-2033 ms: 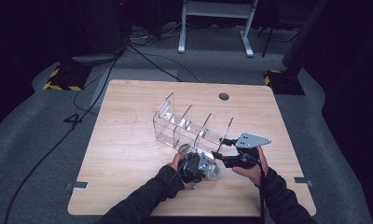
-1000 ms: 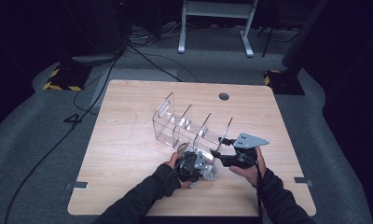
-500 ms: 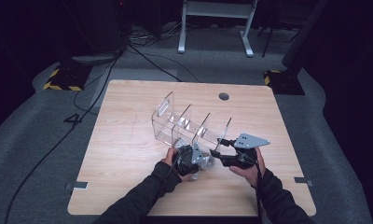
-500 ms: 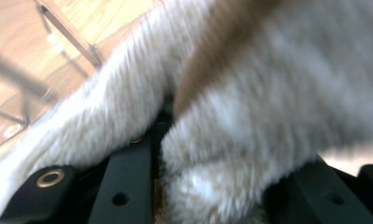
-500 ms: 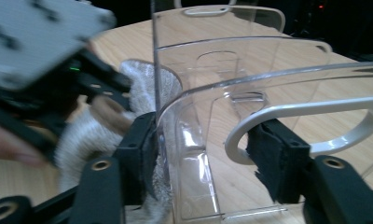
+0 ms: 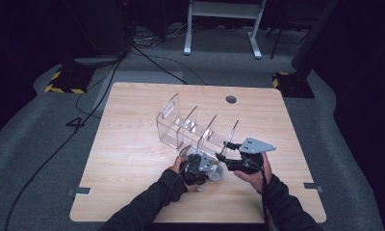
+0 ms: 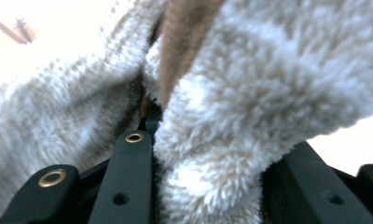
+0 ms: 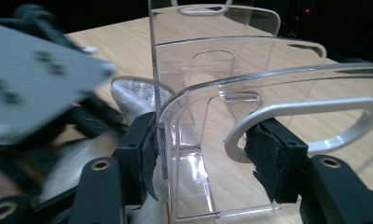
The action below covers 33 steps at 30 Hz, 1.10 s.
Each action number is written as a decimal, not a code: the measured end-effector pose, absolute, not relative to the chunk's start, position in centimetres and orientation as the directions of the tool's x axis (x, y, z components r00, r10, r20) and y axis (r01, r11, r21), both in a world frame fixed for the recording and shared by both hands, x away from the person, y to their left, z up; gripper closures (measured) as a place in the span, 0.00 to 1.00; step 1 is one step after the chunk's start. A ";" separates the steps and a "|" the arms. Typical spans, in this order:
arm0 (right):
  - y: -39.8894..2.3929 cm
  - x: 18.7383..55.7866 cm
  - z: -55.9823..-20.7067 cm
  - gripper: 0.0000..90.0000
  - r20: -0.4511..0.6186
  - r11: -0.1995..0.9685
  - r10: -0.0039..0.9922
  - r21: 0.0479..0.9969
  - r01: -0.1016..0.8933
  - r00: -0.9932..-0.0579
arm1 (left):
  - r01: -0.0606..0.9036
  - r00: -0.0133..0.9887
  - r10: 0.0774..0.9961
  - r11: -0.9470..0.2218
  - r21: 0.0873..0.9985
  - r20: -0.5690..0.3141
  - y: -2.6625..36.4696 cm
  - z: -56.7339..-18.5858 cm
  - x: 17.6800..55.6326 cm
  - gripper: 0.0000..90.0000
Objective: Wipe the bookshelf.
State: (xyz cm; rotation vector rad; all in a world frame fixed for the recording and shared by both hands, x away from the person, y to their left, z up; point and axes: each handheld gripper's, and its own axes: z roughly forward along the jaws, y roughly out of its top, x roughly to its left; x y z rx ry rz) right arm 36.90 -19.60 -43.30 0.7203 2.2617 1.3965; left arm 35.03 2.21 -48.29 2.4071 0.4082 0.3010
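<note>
We note the clear acrylic divider rack standing on the wooden table, its partitions upright and running from mid-table toward the person's side. In the high view both forearms enter from the bottom edge, and the two grippers meet just in front of the rack's near end.

Left gripper: in the left gripper view its black jaws are pinched on a fluffy, cream-white plush fabric item with a tan-brown strip along it; the pile bulges between and over the pads. Its jaws have just been opening slightly, yet the plush remains pressed between them. In the high view we see this gripper low over the table with the pale plush just beside it, touching the rack's near end.

Right gripper: in the right gripper view its jaws sit on either side of the rack's nearest clear panel, pads against the acrylic, holding the rack. The plush shows just beside that panel on the left, with the left gripper's grey plate blurred in front.
</note>
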 end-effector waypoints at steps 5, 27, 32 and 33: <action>-20.1 37.1 -43.2 0.50 -0.045 0.357 0.619 0.905 0.230 -0.784 | 0.203 0.920 0.375 -0.707 0.678 0.117 4.2 -46.7 34.0 0.72; -22.5 37.6 -43.3 0.45 -0.053 0.403 0.640 0.872 0.276 -0.767 | 0.271 0.877 0.472 -0.646 0.714 0.094 8.2 -46.8 33.3 0.38; -24.1 37.0 -43.4 0.44 -0.082 0.435 0.641 0.858 0.274 -0.763 | 0.283 0.880 0.469 -0.634 0.720 0.068 9.4 -45.8 33.1 0.27; -24.4 36.9 -43.4 0.44 -0.079 0.436 0.640 0.856 0.277 -0.764 | 0.283 0.880 0.469 -0.634 0.720 0.068 9.4 -45.8 33.1 0.24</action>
